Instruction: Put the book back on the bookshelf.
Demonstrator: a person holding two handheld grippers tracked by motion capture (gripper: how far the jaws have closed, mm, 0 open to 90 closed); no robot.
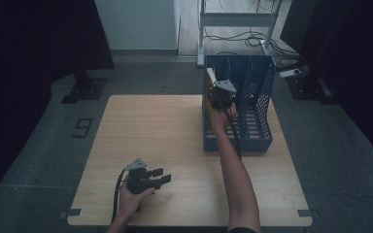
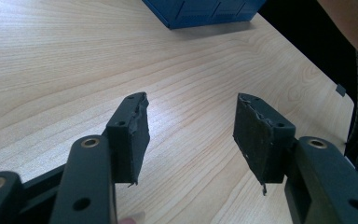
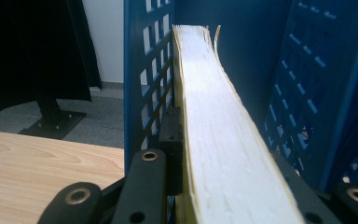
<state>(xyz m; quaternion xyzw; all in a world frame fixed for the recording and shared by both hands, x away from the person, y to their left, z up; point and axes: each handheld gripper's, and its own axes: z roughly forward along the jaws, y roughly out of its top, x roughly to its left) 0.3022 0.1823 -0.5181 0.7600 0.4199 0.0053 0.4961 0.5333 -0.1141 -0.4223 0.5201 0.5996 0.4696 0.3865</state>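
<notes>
Up high, the right gripper (image 1: pixel 218 92) squeezes a thick book (image 3: pixel 223 140) with smooth white pages inside the holey blue plastic rack (image 1: pixel 262 97). Left gripper (image 2: pixel 191 135) gapes wide over the wooden table (image 2: pixel 74 60), holding nothing.

One light wooden rectangular table (image 1: pixel 175 145). One blue perforated plastic file rack (image 1: pixel 260 97) with three slots. One thick yellow-covered book with white page edges (image 3: pixel 223 140). Two black two-jaw handheld grippers: left gripper (image 1: pixel 164 177), right gripper (image 1: pixel 218 94). Two forearms.

Matt pale wood-grain table (image 1: pixel 175 141), perforated blue plastic file rack (image 1: pixel 262 97) — book (image 3: pixel 223 140), rough paper page edges
</notes>
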